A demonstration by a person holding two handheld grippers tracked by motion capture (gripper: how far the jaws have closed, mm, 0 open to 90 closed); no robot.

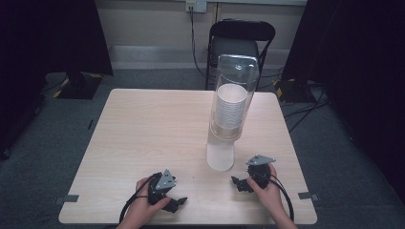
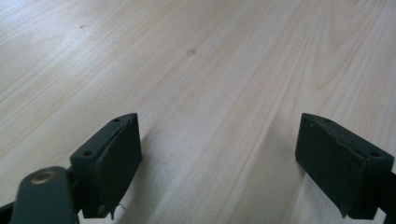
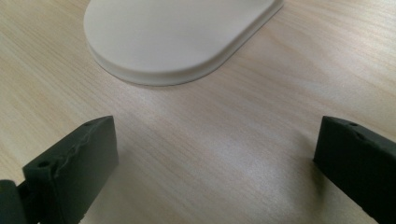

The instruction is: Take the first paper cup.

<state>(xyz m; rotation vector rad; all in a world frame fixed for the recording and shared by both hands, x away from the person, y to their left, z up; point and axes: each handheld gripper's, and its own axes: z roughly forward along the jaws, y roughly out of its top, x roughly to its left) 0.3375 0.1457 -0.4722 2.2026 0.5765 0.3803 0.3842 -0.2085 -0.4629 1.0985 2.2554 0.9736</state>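
The tabletop [image 1: 143, 133] is pale wood with fine, streaky grain and a few small brown knots. The cup dispenser [image 1: 228, 109] is a clear tube on a white base [image 3: 177, 37], holding a stack of white cups [image 1: 231, 109]. Both tongs, left [image 1: 177, 203] and right [image 1: 240, 184], are matte black with grey plates on top. The chair [image 1: 241, 40] is black, the carpet [image 1: 57, 124] dark grey.

This looks like a recording lab or studio room. A plain light-wood table [image 1: 143, 138] stands alone on grey carpet [image 1: 57, 129] in the middle of the frame. Black curtains [image 1: 363, 57] hang at the upper left and right. At the top, a black folding chair [image 1: 241, 40] stands before a bare wall with a power outlet [image 1: 196, 5], and cables [image 1: 305, 107] lie loose on the floor at right.
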